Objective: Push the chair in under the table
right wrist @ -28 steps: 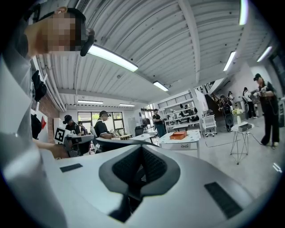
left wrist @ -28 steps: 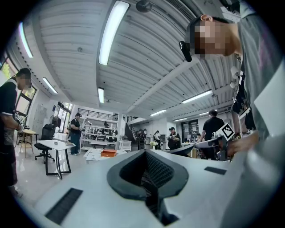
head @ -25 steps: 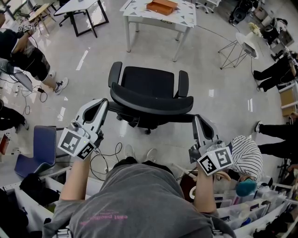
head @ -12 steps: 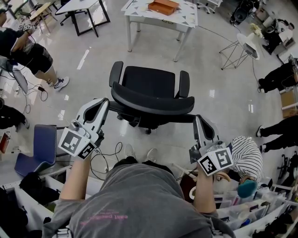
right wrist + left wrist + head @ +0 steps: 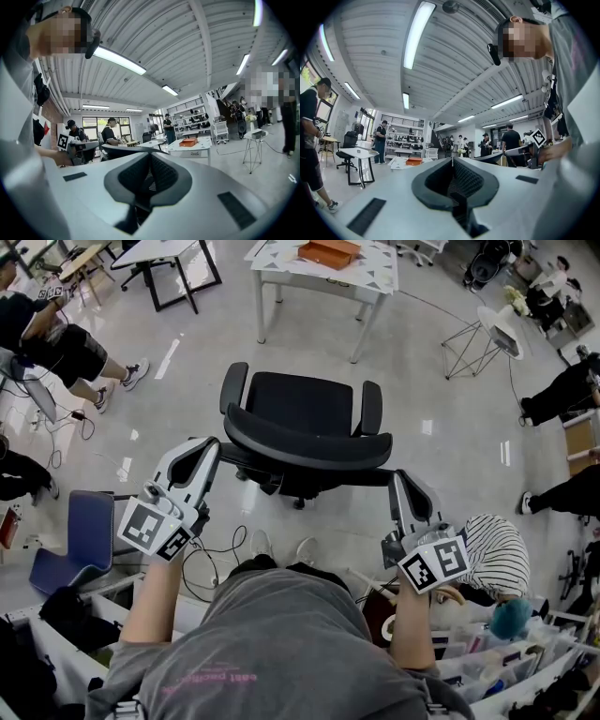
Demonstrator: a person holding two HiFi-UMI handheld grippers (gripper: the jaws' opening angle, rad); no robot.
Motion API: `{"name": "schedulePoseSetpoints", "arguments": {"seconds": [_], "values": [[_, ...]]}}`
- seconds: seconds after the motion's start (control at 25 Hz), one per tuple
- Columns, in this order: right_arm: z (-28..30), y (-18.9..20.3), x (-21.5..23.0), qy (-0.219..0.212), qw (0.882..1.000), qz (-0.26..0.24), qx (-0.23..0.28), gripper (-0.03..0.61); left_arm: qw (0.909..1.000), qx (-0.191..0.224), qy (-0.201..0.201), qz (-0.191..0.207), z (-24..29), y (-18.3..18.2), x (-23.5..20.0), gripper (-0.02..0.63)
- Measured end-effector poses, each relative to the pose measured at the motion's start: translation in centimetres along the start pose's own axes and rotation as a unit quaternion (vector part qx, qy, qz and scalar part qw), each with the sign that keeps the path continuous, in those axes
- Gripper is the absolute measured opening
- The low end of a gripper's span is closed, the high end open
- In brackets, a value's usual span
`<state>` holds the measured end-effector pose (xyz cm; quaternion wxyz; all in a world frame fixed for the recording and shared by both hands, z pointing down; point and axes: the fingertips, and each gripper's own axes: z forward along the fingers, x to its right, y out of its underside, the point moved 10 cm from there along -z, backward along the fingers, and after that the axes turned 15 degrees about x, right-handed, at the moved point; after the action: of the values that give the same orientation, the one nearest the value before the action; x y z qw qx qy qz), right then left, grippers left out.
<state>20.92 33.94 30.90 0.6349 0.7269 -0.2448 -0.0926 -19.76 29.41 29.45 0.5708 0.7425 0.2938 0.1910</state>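
Black office chair (image 5: 298, 418) stands on open floor, backrest toward the person, seat and 2 armrests facing away. White table (image 5: 281, 279) lies beyond the chair's seat side, well apart from it, bare floor between; chair is not under it. An orange box (image 5: 326, 252) sits on the tabletop, on the side far from the chair. Left gripper (image 5: 208, 444) is held just beside the left end of the chair's backrest, tips pointing toward it; contact cannot be told. Left gripper view: the 2 jaws are closed tip to tip, nothing between them, and the backrest's rim shows off to one side of them. Right gripper (image 5: 397, 478) sits just beside the right end of the chair's backrest, a little nearer the person than the left one; contact cannot be told either. Right gripper view: jaws pressed together, holding nothing, backrest rim off to the other side. A blue seat (image 5: 89, 531) stands left of the chair, behind the left gripper. A wire-frame stand (image 5: 469, 341) stands right of the chair, toward the table's side.
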Motion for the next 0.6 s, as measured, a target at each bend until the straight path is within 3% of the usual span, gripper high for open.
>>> {"name": "schedulePoseSetpoints", "arguments": {"seconds": [0.6], "values": [[-0.17,-0.1,-0.15,0.003,1.0,-0.003,0.002,0.025,1.0,-0.004,0.003,-0.002,-0.13,0.35,0.26,0.071]]}}
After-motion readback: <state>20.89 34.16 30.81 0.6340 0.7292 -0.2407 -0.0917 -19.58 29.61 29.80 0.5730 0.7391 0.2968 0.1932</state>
